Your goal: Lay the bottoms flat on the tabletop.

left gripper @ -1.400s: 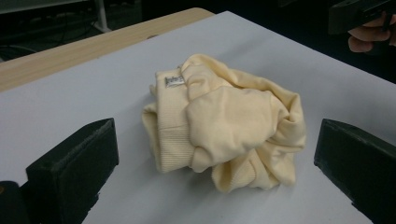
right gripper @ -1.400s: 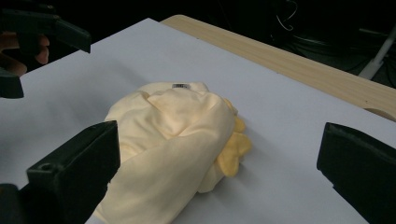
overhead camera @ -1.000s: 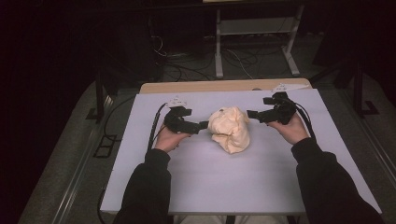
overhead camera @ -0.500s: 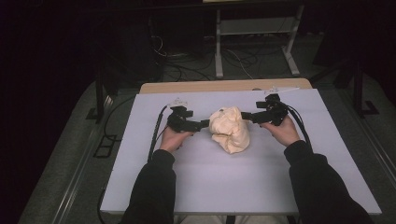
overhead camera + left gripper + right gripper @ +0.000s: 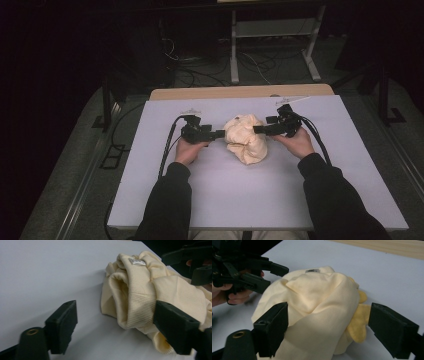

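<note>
Both grippers, left (image 5: 220,134) and right (image 5: 257,129), flank crumpled cream garment (image 5: 245,138); jaws apart, closing, seemingly ungripped.

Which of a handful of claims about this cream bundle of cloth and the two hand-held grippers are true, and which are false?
1. The cream garment lies crumpled in a heap on the pale table. True.
2. The garment is folded flat and neat. False: it is bunched up, with a ribbed cuff or hem showing in the left gripper view.
3. The left hand-held gripper and the right hand-held gripper come at the garment from opposite sides. True.
4. A small label shows on the garment. True.
5. The right hand-held gripper is clamped shut on nothing. False: its jaws stand apart with cloth between them.
6. The person wears white sleeves. False: the sleeves are dark.
</note>
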Motion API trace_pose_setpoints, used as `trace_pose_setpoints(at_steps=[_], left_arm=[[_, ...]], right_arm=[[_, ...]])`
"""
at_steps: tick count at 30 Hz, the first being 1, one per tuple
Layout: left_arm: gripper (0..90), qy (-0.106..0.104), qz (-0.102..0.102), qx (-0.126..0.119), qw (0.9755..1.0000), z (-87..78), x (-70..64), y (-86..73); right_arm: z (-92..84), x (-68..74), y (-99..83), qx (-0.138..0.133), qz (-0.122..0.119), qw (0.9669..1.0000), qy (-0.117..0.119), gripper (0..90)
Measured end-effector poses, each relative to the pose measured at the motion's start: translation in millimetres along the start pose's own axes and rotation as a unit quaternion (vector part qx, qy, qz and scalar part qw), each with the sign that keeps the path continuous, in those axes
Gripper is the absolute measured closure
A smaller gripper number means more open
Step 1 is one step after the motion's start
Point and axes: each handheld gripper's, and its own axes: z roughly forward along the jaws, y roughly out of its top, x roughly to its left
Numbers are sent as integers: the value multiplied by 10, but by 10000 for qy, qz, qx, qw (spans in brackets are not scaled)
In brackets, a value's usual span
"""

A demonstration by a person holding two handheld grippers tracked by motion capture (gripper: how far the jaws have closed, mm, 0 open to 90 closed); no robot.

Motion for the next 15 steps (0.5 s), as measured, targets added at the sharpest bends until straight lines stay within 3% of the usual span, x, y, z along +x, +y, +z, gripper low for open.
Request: trace_pose_setpoints(at_steps=[5, 6, 11, 12, 15], left_arm=[[428, -9, 3, -9, 10000, 39, -15, -13], [473, -113, 13, -14, 9999, 54, -25, -20], [612, -332, 6, -100, 9994, 75, -59, -22], [638, -468, 28, -138, 9988, 88, -81, -22], [696, -475, 161, -118, 9987, 111, -125, -24]], right_arm=[[28, 7, -9, 92, -1, 10000, -12, 269], [44, 5, -16, 154, 79, 9998, -59, 352], [76, -18, -38, 357, 257, 9990, -20, 569], [80, -23, -45, 390, 284, 9988, -27, 613], [72, -29, -52, 454, 372, 9983, -67, 717]])
